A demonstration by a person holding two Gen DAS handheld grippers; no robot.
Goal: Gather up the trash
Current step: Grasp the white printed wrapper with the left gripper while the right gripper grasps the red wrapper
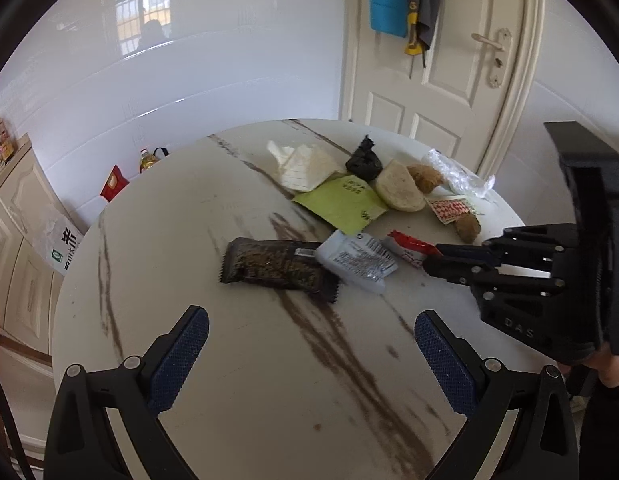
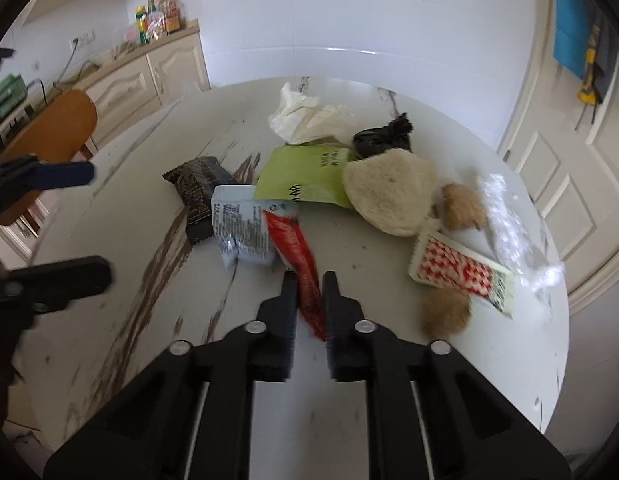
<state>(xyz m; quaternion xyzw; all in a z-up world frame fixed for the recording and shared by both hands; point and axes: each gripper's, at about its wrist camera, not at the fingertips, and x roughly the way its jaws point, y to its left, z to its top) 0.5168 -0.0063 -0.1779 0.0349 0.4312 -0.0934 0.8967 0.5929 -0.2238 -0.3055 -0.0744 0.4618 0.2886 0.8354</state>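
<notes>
Pinching the red wrapper [image 2: 299, 264] with my right gripper [image 2: 309, 280], I have its fingers closed tight on it, down on the table [image 2: 389, 380] by the trash pile. My left gripper [image 1: 309, 332] hangs open, holding nothing. Next I should lift gently.

— What do the handheld tools look like?
— Left gripper [image 1: 311, 356]: black ribbed frame, silver screws, blue textured pads [image 1: 180, 356]. Right gripper [image 2: 310, 300]: black too, "DAS" embossed on its side.
</notes>
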